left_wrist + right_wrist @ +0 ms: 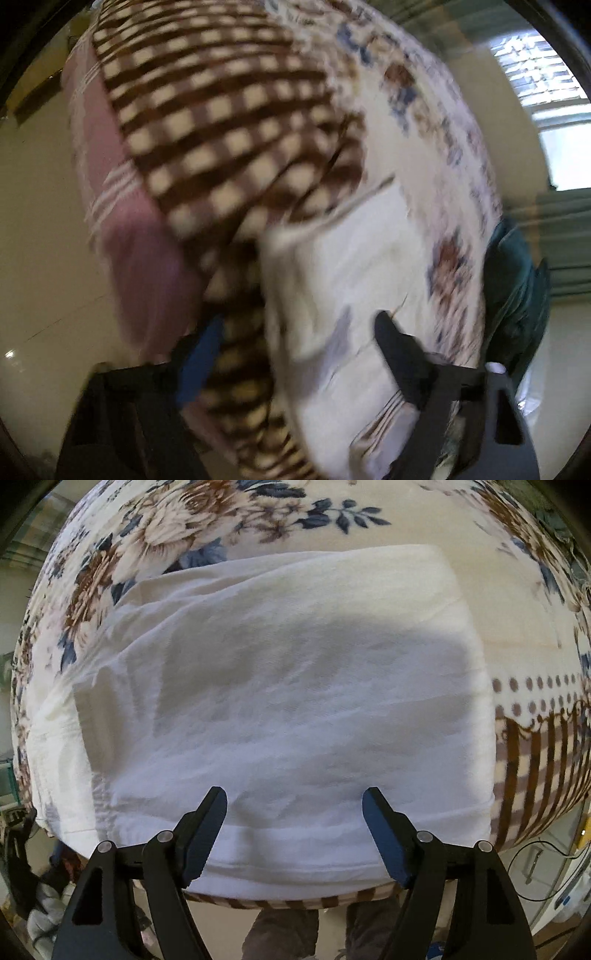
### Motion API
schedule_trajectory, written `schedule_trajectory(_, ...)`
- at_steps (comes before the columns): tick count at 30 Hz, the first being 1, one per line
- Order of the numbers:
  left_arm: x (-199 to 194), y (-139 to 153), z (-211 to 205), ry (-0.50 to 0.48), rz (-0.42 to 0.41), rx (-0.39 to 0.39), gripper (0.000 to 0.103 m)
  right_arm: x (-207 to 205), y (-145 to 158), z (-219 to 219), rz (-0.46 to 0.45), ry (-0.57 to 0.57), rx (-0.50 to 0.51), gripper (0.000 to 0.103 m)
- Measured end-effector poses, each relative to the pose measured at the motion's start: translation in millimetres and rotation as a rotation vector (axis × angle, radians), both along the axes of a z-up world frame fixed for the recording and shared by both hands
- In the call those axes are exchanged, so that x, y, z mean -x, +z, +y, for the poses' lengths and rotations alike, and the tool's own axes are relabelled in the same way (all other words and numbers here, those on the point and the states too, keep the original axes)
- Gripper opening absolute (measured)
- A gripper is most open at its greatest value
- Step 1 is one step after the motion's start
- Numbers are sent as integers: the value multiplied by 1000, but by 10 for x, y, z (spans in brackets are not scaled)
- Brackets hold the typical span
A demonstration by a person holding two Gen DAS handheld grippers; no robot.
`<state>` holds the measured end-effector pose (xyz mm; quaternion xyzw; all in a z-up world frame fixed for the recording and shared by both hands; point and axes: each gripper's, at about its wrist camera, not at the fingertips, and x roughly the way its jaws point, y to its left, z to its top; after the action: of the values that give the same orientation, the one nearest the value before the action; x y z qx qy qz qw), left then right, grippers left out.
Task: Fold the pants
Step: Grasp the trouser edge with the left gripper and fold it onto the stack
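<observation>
The left gripper (295,339), blurred, seems spread wide over the floral-and-checked fleece blanket (229,122). The white, wrinkled cotton pants (280,701) lie folded flat on it, beneath the right gripper (294,805), fingers parted, holding nothing.

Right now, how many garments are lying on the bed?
1: the white pants, folded, lie on the floral blanket just ahead of the open right gripper. The left wrist view is blurred, so another could go unseen there.

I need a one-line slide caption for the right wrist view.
Open right claw hovers above white pants lying on a floral blanket.
</observation>
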<state>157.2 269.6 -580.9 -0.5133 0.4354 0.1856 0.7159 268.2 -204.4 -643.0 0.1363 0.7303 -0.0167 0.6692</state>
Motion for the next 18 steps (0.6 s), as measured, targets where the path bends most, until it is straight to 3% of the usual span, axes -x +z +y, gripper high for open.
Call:
schedule_trajectory(1, -67, 20, 17, -16, -23, -23, 39, -5, -11, 20, 4, 2, 7, 78)
schedule_trajectory(4, -128, 113, -23, -41, -45, -77, 20, -36, -38, 71, 8, -9, 11, 78)
schedule_trajectory(9, -220, 573, -383, -214, -171, -275, 17, -79, -131, 117, 18, -20, 15, 78)
schedule_trajectory(12, -287, 400, -345, -229, -130, -241, 17, -91, -141, 87, 19, -36, 6, 78)
schedule_trajectory(14, -248, 211, -203, -164, -64, -189, 18, -95, -143, 65, 19, -44, -5, 78)
schedule_trajectory(18, -145, 26, -37, -122, -75, -142, 19, -107, -166, -28, 18, -49, -27, 78)
